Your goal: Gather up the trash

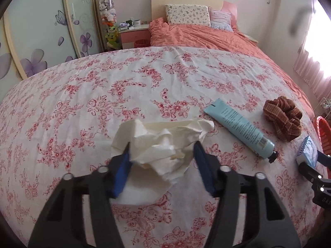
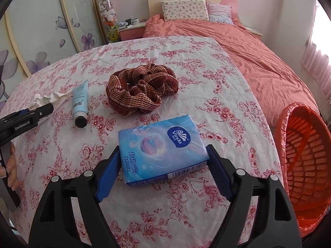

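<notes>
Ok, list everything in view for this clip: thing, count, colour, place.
crumpled tissue: 1, white, on the sheet, between the left claw's open fingers.
tissue pack: 1, blue, between the right claw's fingers.
tube: 1, light blue with black cap, right of the crumpled tissue.
scarf: 1, brown woven, bunched beyond the tissue pack.
bin: 1, orange, lined with a bag, off the right edge.
floral sheet: 1, white and pink.
bed: 1, salmon cover, two pillows, behind.
left claw: 1, black, blue pads.
right claw: 1, same.
</notes>
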The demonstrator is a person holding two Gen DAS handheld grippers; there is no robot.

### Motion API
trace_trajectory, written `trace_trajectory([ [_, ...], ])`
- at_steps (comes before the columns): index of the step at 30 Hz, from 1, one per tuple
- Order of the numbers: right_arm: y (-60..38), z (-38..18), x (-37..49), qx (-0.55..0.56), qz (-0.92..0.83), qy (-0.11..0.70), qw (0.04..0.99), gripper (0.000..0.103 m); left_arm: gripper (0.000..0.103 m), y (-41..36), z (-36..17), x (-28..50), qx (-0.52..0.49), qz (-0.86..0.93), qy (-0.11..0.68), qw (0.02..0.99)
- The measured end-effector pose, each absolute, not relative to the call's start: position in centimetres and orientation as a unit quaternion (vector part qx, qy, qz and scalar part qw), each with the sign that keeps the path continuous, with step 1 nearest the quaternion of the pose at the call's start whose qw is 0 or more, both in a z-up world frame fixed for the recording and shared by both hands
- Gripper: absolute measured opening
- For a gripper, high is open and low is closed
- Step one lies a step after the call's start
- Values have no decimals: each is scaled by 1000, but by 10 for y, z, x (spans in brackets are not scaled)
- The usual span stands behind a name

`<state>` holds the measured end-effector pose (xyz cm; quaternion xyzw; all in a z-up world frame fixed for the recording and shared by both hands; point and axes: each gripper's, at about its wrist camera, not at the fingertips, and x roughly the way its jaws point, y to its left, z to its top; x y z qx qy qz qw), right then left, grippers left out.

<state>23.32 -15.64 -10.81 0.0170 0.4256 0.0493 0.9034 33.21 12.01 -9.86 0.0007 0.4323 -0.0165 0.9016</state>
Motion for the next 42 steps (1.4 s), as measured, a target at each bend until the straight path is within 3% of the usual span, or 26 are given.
trace_trajectory([
  [2,-157,-106,230,20,53,420,906,79,46,120,-95,332,-2,-20,429,903],
  [5,-157,-102,227,16,54,413,909,79,45,119,-93,330,5,-22,422,906],
  [21,-184,-53,194,45,49,350,934,79,44,89,-39,290,11,-41,374,926],
  [42,-313,-14,126,71,-81,266,958,79,44,-100,16,230,28,-226,321,919],
])
